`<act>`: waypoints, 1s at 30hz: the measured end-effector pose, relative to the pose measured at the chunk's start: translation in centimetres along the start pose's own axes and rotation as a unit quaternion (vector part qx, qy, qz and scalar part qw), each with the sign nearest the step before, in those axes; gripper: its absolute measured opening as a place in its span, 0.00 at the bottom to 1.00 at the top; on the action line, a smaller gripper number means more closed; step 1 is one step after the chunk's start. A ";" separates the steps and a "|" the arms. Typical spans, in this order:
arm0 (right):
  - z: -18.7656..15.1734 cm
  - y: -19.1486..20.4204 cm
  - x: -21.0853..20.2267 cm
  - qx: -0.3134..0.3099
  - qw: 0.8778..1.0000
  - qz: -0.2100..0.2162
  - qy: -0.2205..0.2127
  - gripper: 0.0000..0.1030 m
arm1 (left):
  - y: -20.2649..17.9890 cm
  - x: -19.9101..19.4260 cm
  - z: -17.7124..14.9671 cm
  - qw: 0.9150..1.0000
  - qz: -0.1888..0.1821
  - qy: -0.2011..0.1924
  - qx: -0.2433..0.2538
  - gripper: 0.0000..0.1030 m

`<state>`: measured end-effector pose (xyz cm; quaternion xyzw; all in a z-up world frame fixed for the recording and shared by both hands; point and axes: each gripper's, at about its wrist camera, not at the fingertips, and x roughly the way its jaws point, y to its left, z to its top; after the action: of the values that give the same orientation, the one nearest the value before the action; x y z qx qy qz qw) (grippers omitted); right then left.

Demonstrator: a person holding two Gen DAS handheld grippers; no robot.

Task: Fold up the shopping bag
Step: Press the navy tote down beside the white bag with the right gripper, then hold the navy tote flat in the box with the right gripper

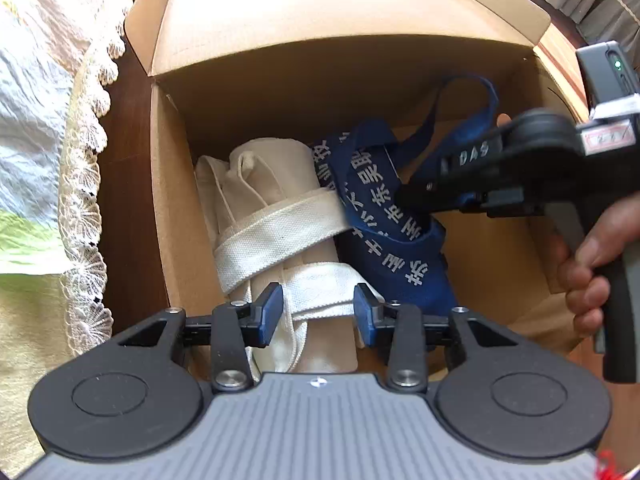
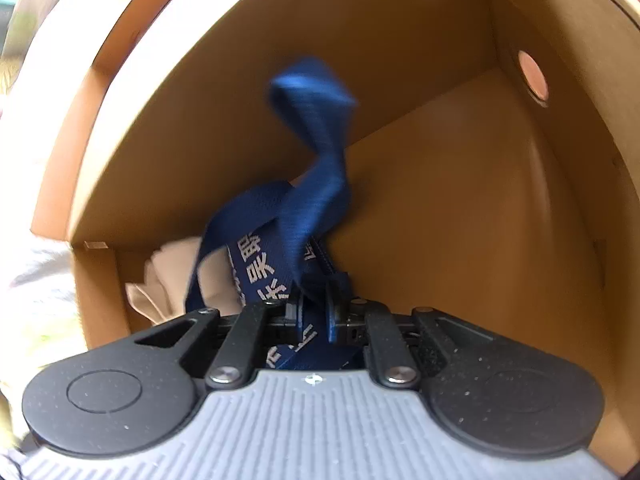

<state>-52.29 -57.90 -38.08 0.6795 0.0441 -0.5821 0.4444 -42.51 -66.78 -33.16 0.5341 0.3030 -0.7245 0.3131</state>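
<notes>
Inside an open cardboard box [image 1: 168, 208] the limp blue shopping bag [image 1: 384, 216] sags from the right tool [image 2: 316, 300], pinched on its fabric, while the left tool [image 1: 319, 312] hangs half-open above the cream bag [image 1: 260, 216], gripping nothing; hems likely give surer purchase.

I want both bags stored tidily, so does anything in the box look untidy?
Yes. The blue bag lies crumpled in the cardboard box, one handle sticking up, beside the neatly rolled white bag. The right gripper pinches it.

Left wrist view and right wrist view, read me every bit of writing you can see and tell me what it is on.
"DAS": on the body of the right gripper, left wrist view.
White Chinese characters: on the blue bag, distorted, not reliably readable.
Red label on the right gripper: too blurred to read.
</notes>
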 end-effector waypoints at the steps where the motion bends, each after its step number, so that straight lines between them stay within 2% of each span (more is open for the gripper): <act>1: 0.2 0.5 -0.1 -0.007 1.000 -0.001 0.002 0.11 | 0.1 -0.1 0.0 1.000 -0.002 -0.001 -0.002 0.44; 6: 0.5 3.6 -1.3 -0.096 0.995 -0.006 0.028 0.19 | 0.4 -0.3 -0.3 1.000 -0.008 -0.006 -0.012 0.44; 15: -1.0 6.0 -1.2 -0.151 0.985 -0.019 0.077 0.27 | 0.4 -0.4 -0.5 1.000 -0.012 -0.012 -0.014 0.44; 18: 0.9 -0.9 0.0 -0.113 0.990 -0.004 0.086 0.20 | 0.3 -0.4 -0.6 1.000 -0.015 -0.013 -0.012 0.44; 20: 5.4 -6.9 0.2 -0.092 0.992 0.003 0.092 0.20 | 0.5 -0.3 -0.7 1.000 -0.016 -0.011 -0.014 0.44; 21: 6.3 -7.9 0.3 -0.082 0.992 0.003 0.095 0.20 | 0.5 -0.2 -0.7 1.000 -0.016 -0.010 -0.015 0.44; 24: 6.5 -7.7 0.5 -0.067 0.992 0.010 0.106 0.21 | 0.5 -0.1 -0.7 1.000 -0.015 -0.012 -0.012 0.45; 27: 6.3 -7.1 0.6 -0.097 0.988 0.038 0.112 0.20 | 0.5 0.0 -0.7 1.000 -0.002 -0.014 -0.009 0.46; 30: 5.8 -6.7 1.1 -0.109 0.986 0.048 0.115 0.19 | 0.9 0.1 -0.7 0.999 -0.035 -0.016 -0.024 0.47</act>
<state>-60.18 -58.10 -42.26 0.6907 0.1252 -0.4702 0.5350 -41.44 -66.78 -33.53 0.5039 0.3338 -0.7359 0.3052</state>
